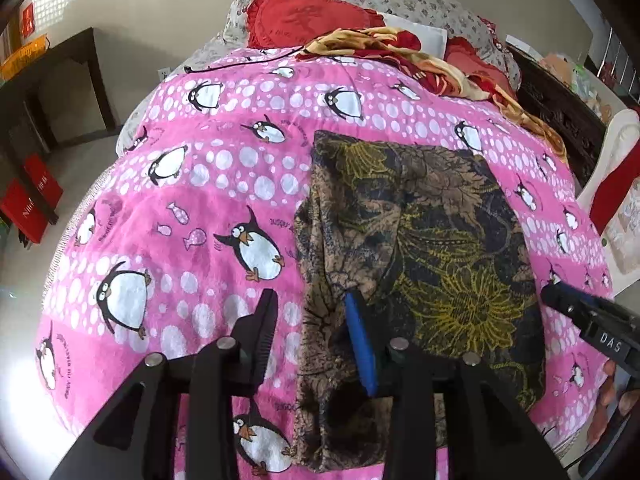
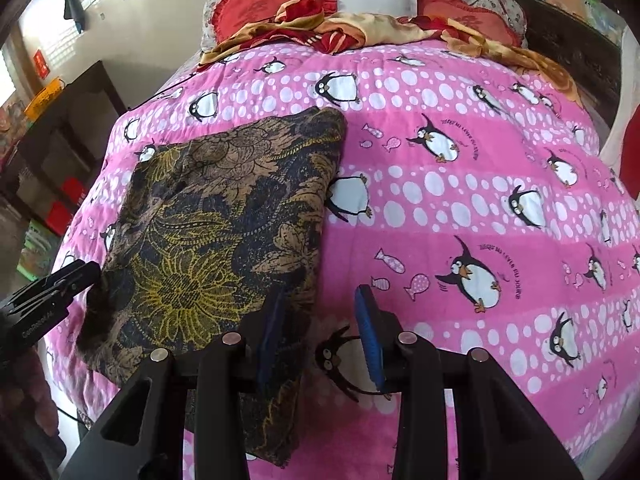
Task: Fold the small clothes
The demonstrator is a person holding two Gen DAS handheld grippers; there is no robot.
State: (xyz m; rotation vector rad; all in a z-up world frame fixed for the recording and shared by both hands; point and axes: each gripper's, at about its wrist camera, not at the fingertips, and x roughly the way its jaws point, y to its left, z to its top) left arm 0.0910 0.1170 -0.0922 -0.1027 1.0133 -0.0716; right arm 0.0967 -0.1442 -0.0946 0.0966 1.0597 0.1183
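Note:
A dark brown and navy garment with yellow flower print (image 1: 424, 240) lies folded on the pink penguin blanket (image 1: 200, 184); it also shows in the right wrist view (image 2: 224, 216). My left gripper (image 1: 312, 320) is open, its jaws astride the garment's near left edge, the blue-padded finger (image 1: 360, 344) on the cloth. My right gripper (image 2: 320, 320) is open astride the garment's near right edge, one finger (image 2: 272, 320) over the cloth, the other (image 2: 370, 332) over the blanket (image 2: 460, 200). Each gripper shows at the edge of the other's view, the right in the left wrist view (image 1: 592, 316), the left in the right wrist view (image 2: 52, 288).
Red heart-shaped pillows (image 1: 304, 16) and a crumpled red and yellow cloth (image 2: 360, 28) lie at the head of the bed. A dark desk (image 1: 60, 84) and red boxes (image 1: 32, 200) stand left of the bed. Dark furniture (image 1: 560, 116) stands to the right.

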